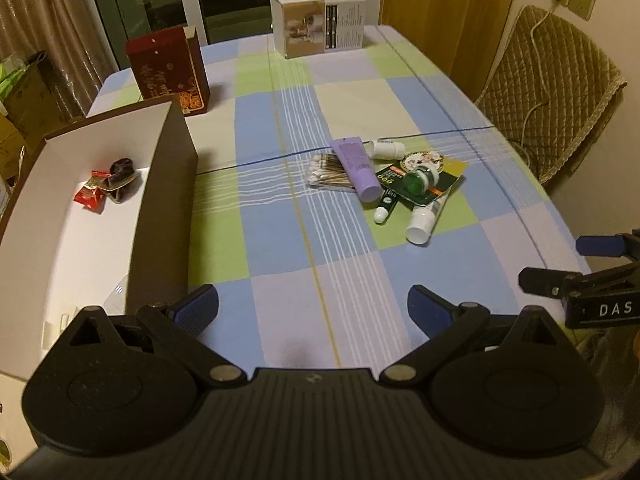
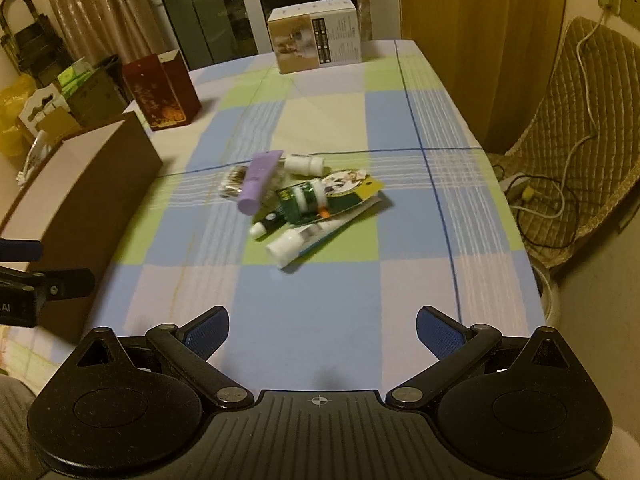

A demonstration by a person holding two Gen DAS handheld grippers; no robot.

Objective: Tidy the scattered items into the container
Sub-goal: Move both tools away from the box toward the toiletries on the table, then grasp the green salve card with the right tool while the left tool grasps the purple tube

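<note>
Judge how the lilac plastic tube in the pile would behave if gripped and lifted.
The lilac plastic tube probably squashes slightly, being a soft squeeze tube. It lies across the clear packet of cotton swabs, so lifting may drag that. Its round cap end could roll.

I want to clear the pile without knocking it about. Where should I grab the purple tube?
Probably grip the purple tube across its round body near the cap end, coming from above. It lies on top of the cotton swabs, cap toward you, so its sides look free for the fingers.

Piled tubes [image 1: 358, 166] beside seemingly snack-holding box [image 1: 160, 184]
</note>
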